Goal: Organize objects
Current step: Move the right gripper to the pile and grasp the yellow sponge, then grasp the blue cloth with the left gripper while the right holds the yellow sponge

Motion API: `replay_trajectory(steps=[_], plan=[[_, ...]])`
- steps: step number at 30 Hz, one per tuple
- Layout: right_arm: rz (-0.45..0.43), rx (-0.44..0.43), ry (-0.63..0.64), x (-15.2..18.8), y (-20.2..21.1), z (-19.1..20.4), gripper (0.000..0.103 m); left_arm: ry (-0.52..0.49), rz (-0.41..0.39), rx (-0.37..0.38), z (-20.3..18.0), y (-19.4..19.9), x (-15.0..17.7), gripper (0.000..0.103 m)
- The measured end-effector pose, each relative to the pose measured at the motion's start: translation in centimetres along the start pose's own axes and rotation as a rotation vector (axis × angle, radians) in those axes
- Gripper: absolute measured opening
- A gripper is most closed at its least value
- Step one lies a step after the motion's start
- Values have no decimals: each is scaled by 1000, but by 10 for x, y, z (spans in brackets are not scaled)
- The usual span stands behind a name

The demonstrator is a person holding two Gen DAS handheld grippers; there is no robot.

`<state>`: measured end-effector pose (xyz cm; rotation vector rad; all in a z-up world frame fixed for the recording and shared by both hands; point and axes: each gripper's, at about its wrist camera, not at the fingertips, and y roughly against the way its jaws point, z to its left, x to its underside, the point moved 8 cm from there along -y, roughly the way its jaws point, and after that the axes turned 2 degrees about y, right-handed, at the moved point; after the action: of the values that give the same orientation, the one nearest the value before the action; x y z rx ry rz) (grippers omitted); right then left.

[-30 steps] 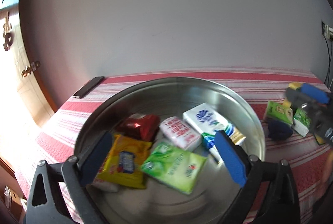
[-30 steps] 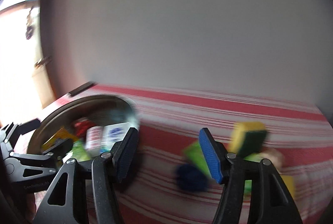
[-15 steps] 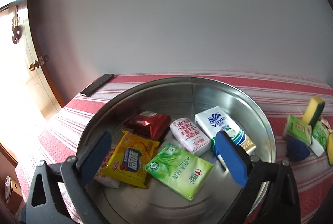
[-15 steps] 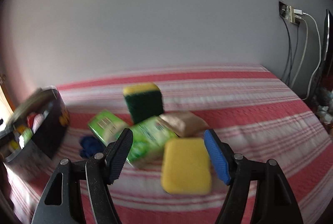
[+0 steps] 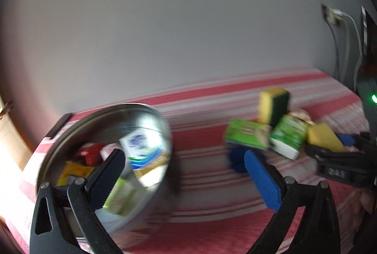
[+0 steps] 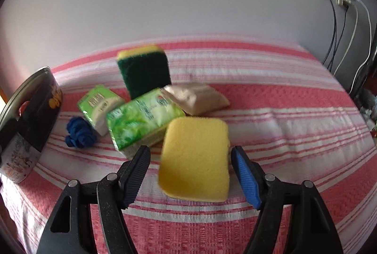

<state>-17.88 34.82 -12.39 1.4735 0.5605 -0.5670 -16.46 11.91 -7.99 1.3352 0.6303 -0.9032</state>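
Left view: left hand-held gripper (image 5: 183,173) released, empty, swinging blurred between round steel basin (image 5: 141,117) and loose pile. Right view: right hand-held gripper (image 6: 190,171) released, straddling flat yellow sponge (image 6: 195,159) on striped worktop (image 6: 282,124); closing off-centre may snag the neighbouring green tissue pack (image 6: 143,117).

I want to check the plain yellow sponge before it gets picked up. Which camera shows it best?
The right wrist view: the yellow sponge lies flat, whole and close, between the open right gripper fingers, untouched. The left wrist view shows it only small and blurred at the far right, partly behind that gripper.
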Motion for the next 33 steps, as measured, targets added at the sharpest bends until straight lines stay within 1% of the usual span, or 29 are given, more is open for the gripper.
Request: replay_trajectory(steps=[1,2,3,5,8,11,13,15,17,19,21,26,27,33], plan=[[-4,-6,-2,0,2,-1,67,-21,5,9,-10,-2,1,101],[-7,-2,3,0,2,-1,58,-37,12,19,-17,-5,2,99],[-8,0,-1,0,2,-4,56,-54,22,32,-24,-8,3,95],[-9,-5,-21,0,2,-11,56,-76,57,68,-38,-17,6,95],[-3,-18,-38,-3,-3,-21,56,-105,97,88,-52,-29,9,94],[-3,-10,-26,-2,-2,-19,56,-115,144,123,-62,-39,15,88],[-4,-4,-21,-4,-3,-22,56,-103,176,139,-63,-47,18,79],[-1,-6,-22,-4,-3,-24,56,-94,207,163,-64,-53,21,77],[1,-4,-21,-5,-4,-24,56,-84,230,173,-65,-59,26,72],[1,2,-16,-5,-4,-23,56,-72,253,188,-66,-63,30,72],[3,9,-11,-5,-4,-22,56,-72,258,198,-68,-65,30,71],[8,11,-11,-4,-5,-19,56,-53,275,226,-68,-71,31,65],[9,10,-10,-4,-5,-19,56,-47,280,232,-68,-72,32,57],[10,-8,-14,-3,-6,-17,56,-69,269,225,-70,-69,34,54]])
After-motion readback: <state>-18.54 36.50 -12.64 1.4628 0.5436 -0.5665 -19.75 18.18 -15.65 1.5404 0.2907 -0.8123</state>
